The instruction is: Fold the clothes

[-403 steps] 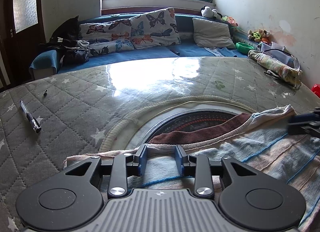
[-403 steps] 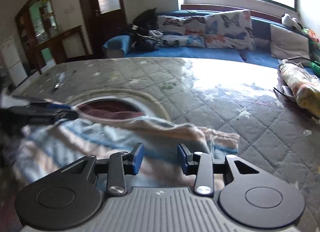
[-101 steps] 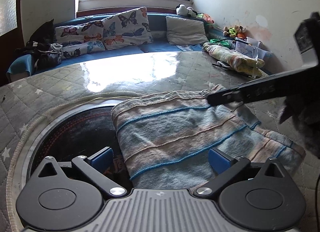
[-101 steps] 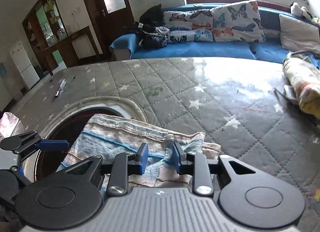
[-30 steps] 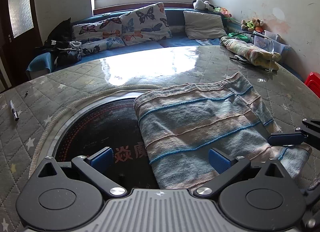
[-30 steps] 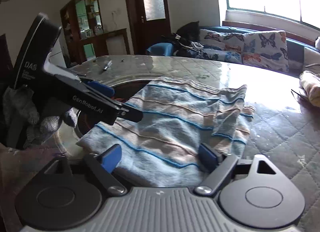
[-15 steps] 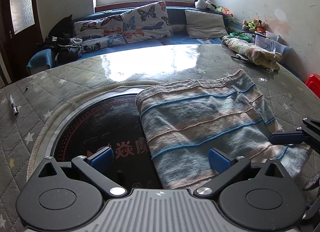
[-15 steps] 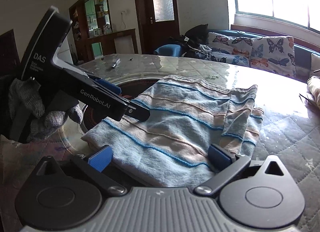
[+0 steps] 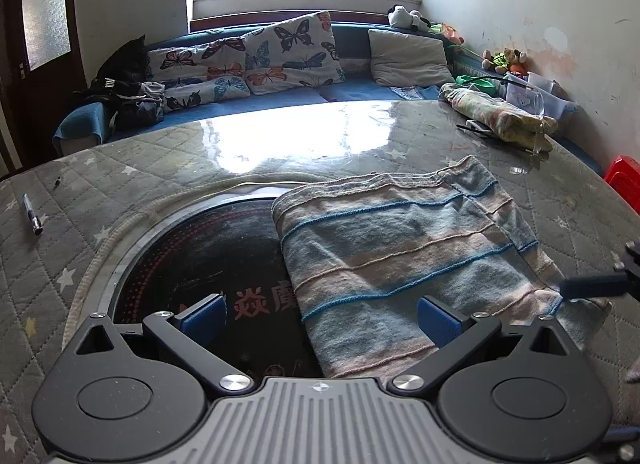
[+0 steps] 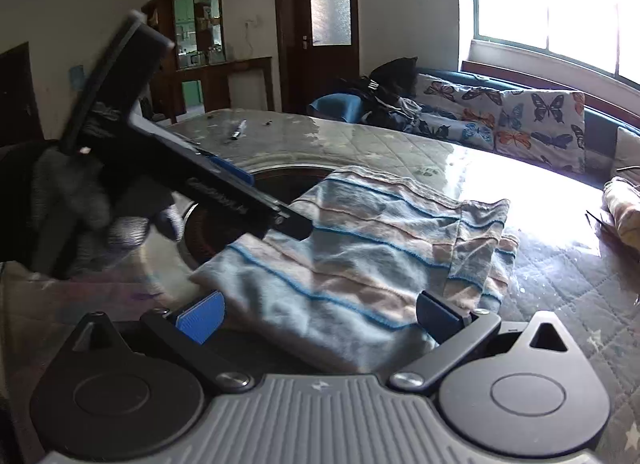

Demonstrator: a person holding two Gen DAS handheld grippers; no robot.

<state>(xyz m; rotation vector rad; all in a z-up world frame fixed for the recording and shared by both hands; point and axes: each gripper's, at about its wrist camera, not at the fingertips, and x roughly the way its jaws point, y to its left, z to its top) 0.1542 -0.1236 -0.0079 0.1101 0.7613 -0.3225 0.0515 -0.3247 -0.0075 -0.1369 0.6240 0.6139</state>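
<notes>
Left gripper (image 9: 320,322) spread wide, nothing held, same as a second back; right gripper (image 10: 318,318) also wide and empty, released since pinching the cloth edge three seconds earlier. Just ahead of both, blue-and-beige striped knitted garment (image 9: 404,248) lying folded and flat, half over dark round glass hotplate inset (image 9: 200,260), half on grey star-quilted table cover (image 9: 80,200). Cloth position barely shifted over the last second. Suggests fold set down and released; likely next a further fold or smoothing. Silver pen (image 9: 31,219) well off left, untouched.
</notes>
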